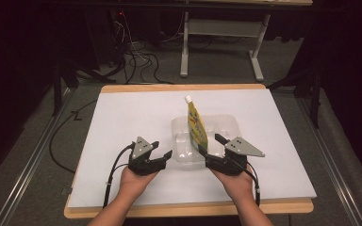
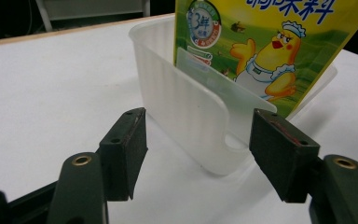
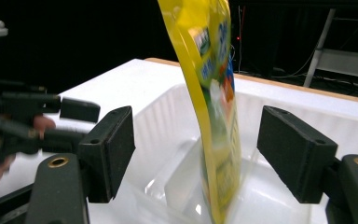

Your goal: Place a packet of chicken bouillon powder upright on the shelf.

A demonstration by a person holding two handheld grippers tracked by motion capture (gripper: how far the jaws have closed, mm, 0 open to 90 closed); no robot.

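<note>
A yellow spouted pouch (image 1: 196, 126) with a white cap and a cartoon chick print (image 2: 261, 42) stands upright in a clear plastic tray (image 1: 226, 123) at the middle of the table. My left gripper (image 1: 162, 149) is open just off the tray's near left corner (image 2: 186, 116), with its pads apart from the plastic. On the tray's near right side my right gripper (image 1: 210, 144) is open too. In the right gripper view the pouch (image 3: 212, 93) rises between the wide jaws, and neither pad touches it. The left gripper (image 3: 37, 121) appears at that view's left edge.
A white sheet (image 1: 122, 122) covers the wooden table (image 1: 188, 207), with bare room to the left and right of the tray. Beyond the far edge are floor cables (image 1: 136, 59) and a grey table frame (image 1: 221, 33).
</note>
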